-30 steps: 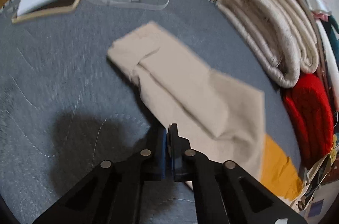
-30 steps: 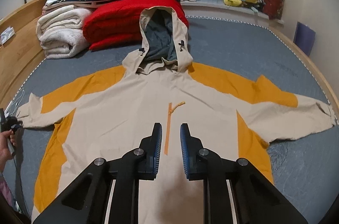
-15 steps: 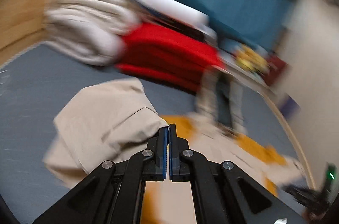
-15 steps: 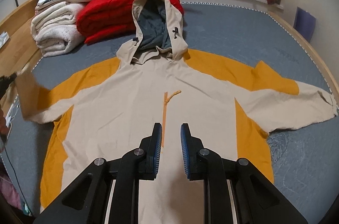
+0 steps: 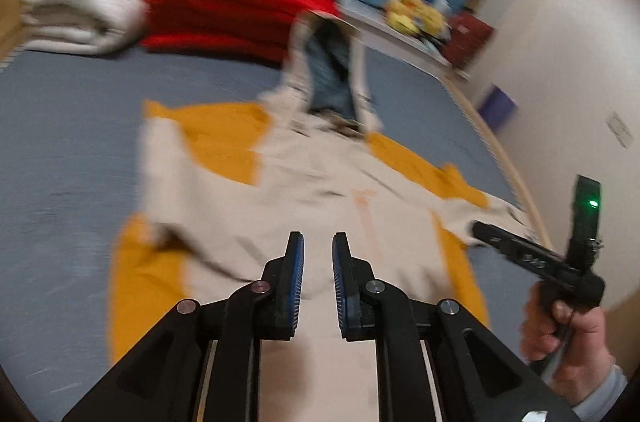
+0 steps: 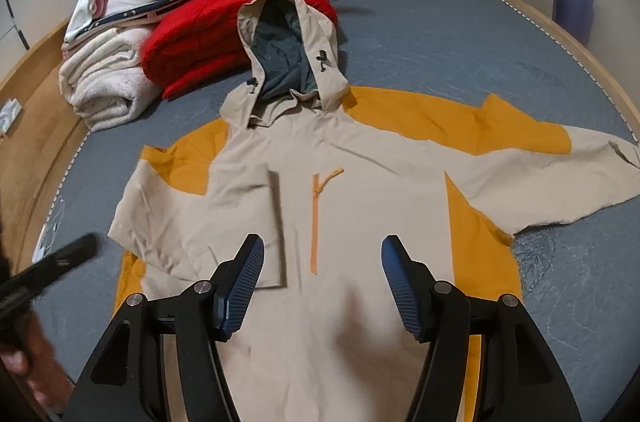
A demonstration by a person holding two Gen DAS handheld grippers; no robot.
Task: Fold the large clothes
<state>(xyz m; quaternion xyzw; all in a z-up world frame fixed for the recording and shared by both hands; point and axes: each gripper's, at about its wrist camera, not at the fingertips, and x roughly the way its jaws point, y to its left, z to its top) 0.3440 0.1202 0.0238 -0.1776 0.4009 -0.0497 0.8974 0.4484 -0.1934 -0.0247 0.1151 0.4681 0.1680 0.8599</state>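
Beige-and-orange hooded jacket (image 6: 360, 190) flat on grey bed (image 6: 460, 42), one sleeve (image 6: 200, 222) folded in. Thin, soft, probably slippery; pinch outstretched sleeve cuff (image 6: 624, 158). Left tongs (image 5: 318, 254) slightly apart, right tongs (image 6: 322, 262) wide, both empty.

1. The left wrist view looks from low over the hem of the beige-and-orange hooded fabric jacket (image 5: 304, 190), facing its hood, blurred.
2. The right wrist view sits higher above the same hem of the jacket (image 6: 360, 190), facing the hood.
3. Both share the jacket and, beyond its hood, the red folded blanket (image 5: 236, 2) (image 6: 216, 42).
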